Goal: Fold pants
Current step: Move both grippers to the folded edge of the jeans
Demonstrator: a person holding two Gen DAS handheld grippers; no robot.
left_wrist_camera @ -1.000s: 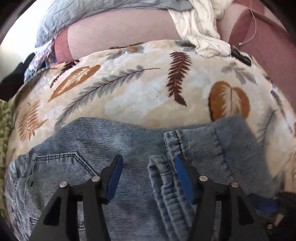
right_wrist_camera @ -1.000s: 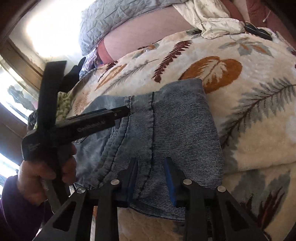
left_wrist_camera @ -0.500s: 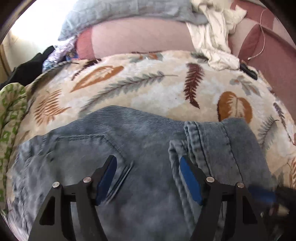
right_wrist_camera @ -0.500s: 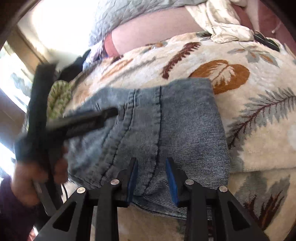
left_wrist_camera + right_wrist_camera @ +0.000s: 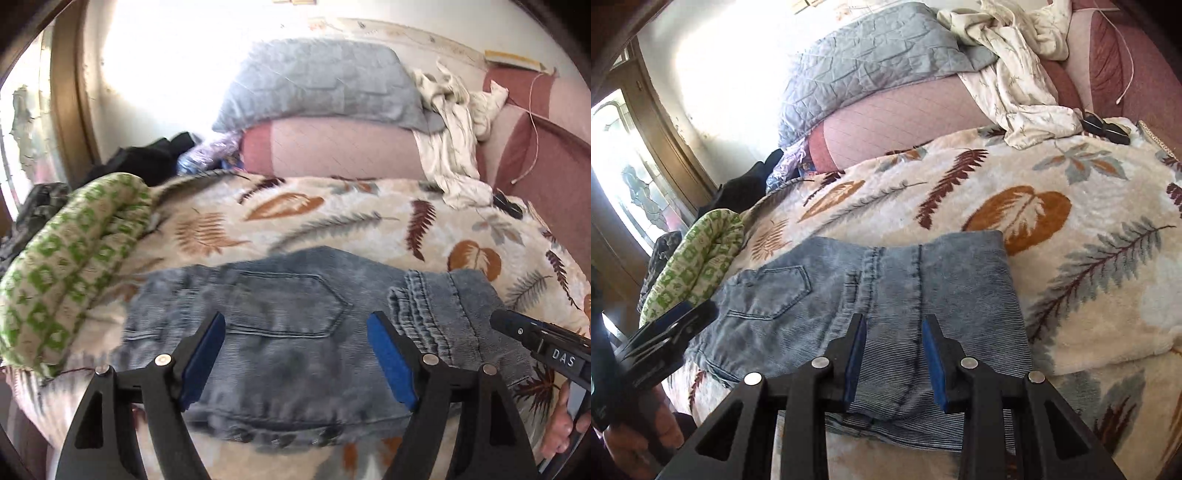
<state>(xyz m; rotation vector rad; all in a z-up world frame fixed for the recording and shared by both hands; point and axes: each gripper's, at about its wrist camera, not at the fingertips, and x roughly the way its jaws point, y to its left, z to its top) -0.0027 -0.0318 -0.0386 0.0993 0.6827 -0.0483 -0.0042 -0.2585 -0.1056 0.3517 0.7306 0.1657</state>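
Pants (image 5: pixel 295 350), faded blue denim, folded into a compact bundle with a back pocket (image 5: pixel 288 304) uppermost, lying near the front edge of a bed on a cream blanket (image 5: pixel 1089 258) printed with leaves and feathers. Left claw (image 5: pixel 295 354): jaws spread wide and just been opening, clear above the denim, gripping nothing. Right claw (image 5: pixel 894 360): jaws narrowly parted over the bundle's seamed part, pads not pressing the cloth; green-patterned cloth (image 5: pixel 74 266) lies beside the pants.

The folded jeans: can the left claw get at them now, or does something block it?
Probably yes. The left claw stands open just over the folded jeans, its jaws having just been opening, with nothing between them. The right claw sits off at the far edge.
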